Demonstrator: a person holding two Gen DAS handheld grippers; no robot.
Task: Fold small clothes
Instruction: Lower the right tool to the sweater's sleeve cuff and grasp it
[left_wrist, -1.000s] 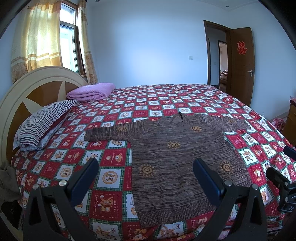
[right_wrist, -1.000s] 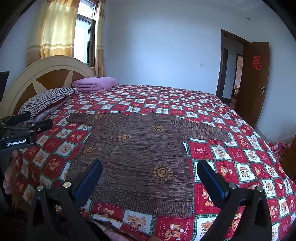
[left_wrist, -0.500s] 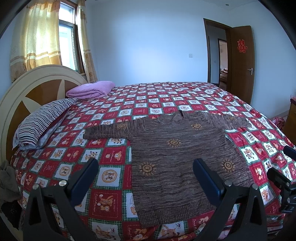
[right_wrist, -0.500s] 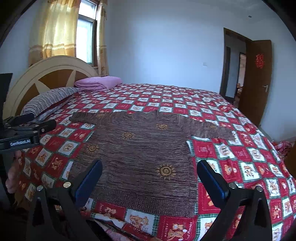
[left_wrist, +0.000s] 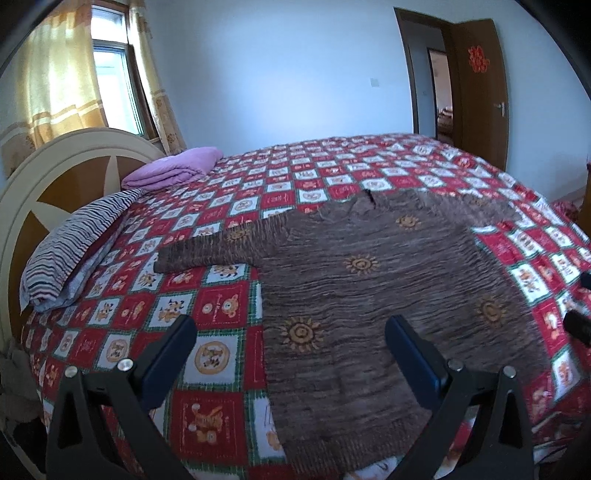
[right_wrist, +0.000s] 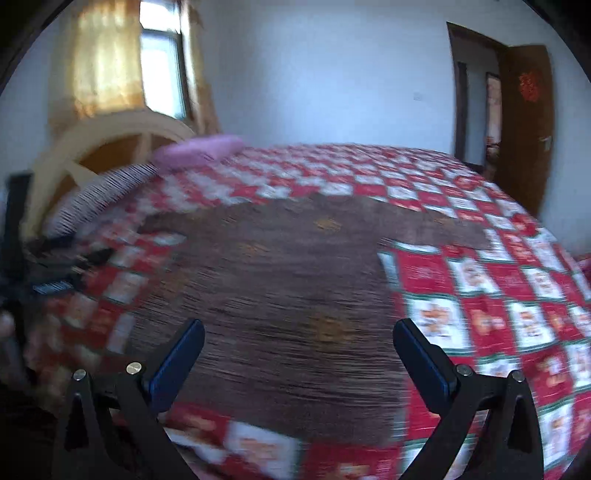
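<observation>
Left gripper (left_wrist: 290, 334), right gripper (right_wrist: 298, 336): agape, empty.

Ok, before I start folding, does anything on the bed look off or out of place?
Nothing stands out. The brown sweater lies flat on the checked bedspread, sleeves spread out, with no folds made. Both grippers' jaws are open and apart from it. The right wrist view is motion-blurred.

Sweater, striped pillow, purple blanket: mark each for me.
Sweater (left_wrist: 369, 280): left wrist view, middle of the body.
Striped pillow (left_wrist: 79, 240): left wrist view, middle of its top face.
Purple blanket (left_wrist: 177, 168): left wrist view, top fold.
</observation>
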